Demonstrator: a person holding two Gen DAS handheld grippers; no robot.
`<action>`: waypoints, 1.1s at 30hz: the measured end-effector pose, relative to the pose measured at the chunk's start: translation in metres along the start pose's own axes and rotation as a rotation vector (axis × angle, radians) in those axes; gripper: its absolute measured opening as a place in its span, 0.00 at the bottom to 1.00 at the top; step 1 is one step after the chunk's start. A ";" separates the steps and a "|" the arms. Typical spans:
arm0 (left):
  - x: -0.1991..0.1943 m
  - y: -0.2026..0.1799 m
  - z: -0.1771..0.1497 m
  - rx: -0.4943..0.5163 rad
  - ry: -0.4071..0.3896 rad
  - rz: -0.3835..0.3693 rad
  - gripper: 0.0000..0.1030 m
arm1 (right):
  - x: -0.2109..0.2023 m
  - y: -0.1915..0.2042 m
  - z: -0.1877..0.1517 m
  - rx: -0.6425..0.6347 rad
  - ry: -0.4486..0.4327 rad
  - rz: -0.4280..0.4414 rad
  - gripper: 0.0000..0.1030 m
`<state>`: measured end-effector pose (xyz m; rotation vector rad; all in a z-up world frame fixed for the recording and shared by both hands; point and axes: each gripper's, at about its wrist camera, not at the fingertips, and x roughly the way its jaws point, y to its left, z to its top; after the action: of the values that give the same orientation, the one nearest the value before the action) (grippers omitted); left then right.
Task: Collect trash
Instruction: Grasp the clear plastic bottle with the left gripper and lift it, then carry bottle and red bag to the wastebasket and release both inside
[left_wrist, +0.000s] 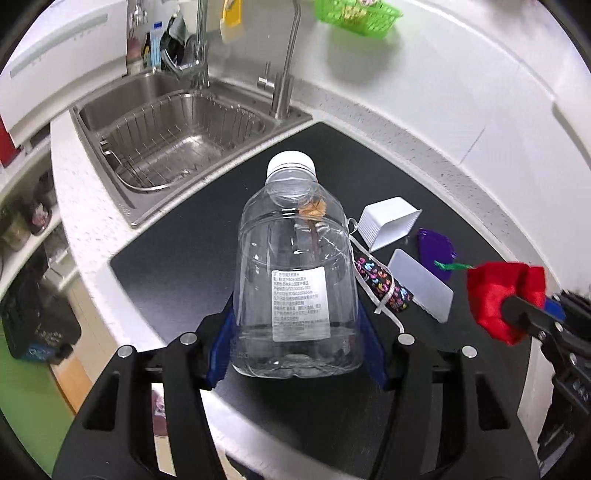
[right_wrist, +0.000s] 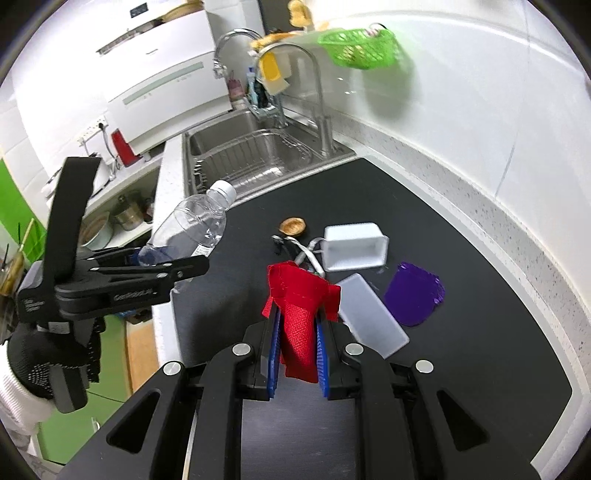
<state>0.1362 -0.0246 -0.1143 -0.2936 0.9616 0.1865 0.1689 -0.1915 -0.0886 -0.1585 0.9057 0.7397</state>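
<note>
Left wrist view shows my left gripper (left_wrist: 295, 332) with its fingers (left_wrist: 218, 354) clamped on the base of the clear bottle (left_wrist: 295, 266), whose long axis runs straight out along the fingers, cap away from me. From the right wrist view I see that bottle (right_wrist: 188, 229) held clear of the tabletop (right_wrist: 480, 350), tilted cap-up toward the sink (right_wrist: 258, 155). My right gripper (right_wrist: 297, 354) has its fingers pinching the red cloth (right_wrist: 299, 325), which stands up between them. Both hands are full, so I judge the next move is carrying away, not reaching. What remains, the white tub (right_wrist: 356, 245), lid (right_wrist: 373, 314) and purple pouch (right_wrist: 415, 293), lies just ahead of the right fingers, the nearer hand.
</note>
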 end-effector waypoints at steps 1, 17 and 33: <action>-0.006 0.002 -0.002 0.004 -0.005 0.001 0.57 | -0.002 0.006 0.001 -0.007 -0.005 0.004 0.15; -0.135 0.114 -0.096 -0.059 -0.077 0.136 0.57 | 0.002 0.178 0.008 -0.216 -0.022 0.191 0.15; -0.137 0.281 -0.249 -0.374 0.015 0.274 0.57 | 0.132 0.381 -0.045 -0.472 0.185 0.396 0.15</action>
<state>-0.2146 0.1558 -0.1803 -0.5057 0.9773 0.6190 -0.0537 0.1417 -0.1510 -0.4794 0.9358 1.3212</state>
